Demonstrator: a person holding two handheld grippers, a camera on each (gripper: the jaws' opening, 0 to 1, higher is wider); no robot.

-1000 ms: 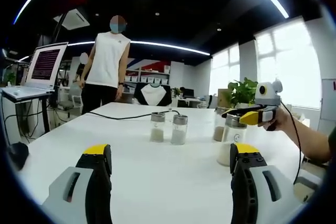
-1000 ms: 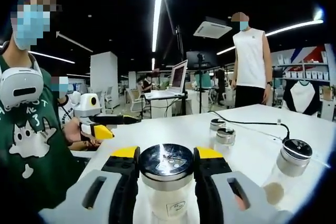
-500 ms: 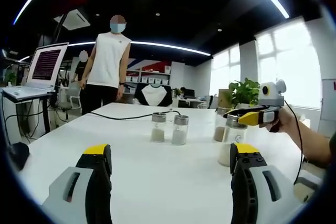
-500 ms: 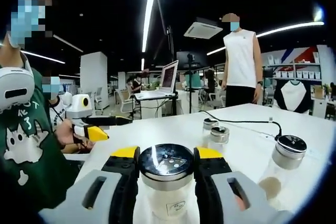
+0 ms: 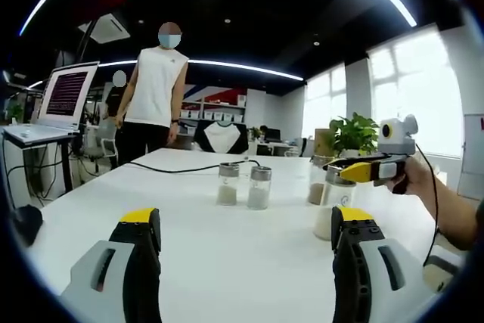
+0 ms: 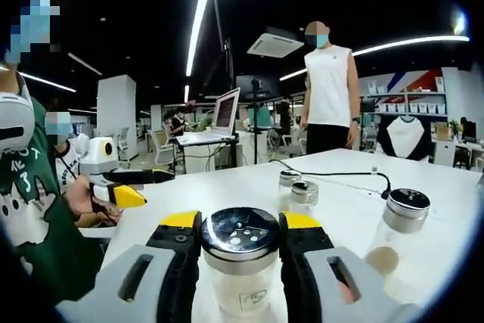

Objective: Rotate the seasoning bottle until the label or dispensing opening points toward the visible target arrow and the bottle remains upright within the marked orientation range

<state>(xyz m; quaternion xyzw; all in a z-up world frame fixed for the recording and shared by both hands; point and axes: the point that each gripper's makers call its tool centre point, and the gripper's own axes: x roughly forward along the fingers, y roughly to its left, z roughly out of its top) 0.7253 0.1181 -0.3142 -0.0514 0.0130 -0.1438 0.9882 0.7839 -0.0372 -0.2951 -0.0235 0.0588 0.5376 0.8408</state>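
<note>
Right gripper [image 6: 240,262]: fingers clamped on the clear glass, steel-capped seasoning bottle [image 6: 240,259], upright on the white counter [image 6: 227,187]. Left gripper [image 5: 242,262]: fingers apart, holding nothing. Risk: uneven twisting could tip the bottle; no arrow discernible.

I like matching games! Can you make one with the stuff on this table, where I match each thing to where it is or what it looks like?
Things:
1. right gripper
2. left gripper
3. black cable
4. laptop

Places or states:
A. open, nothing between its jaws
B. lying across the white table behind the two small jars
C. shut on the seasoning bottle
D. off the table, screen lit

Pairs: 1-C, 2-A, 3-B, 4-D
</note>
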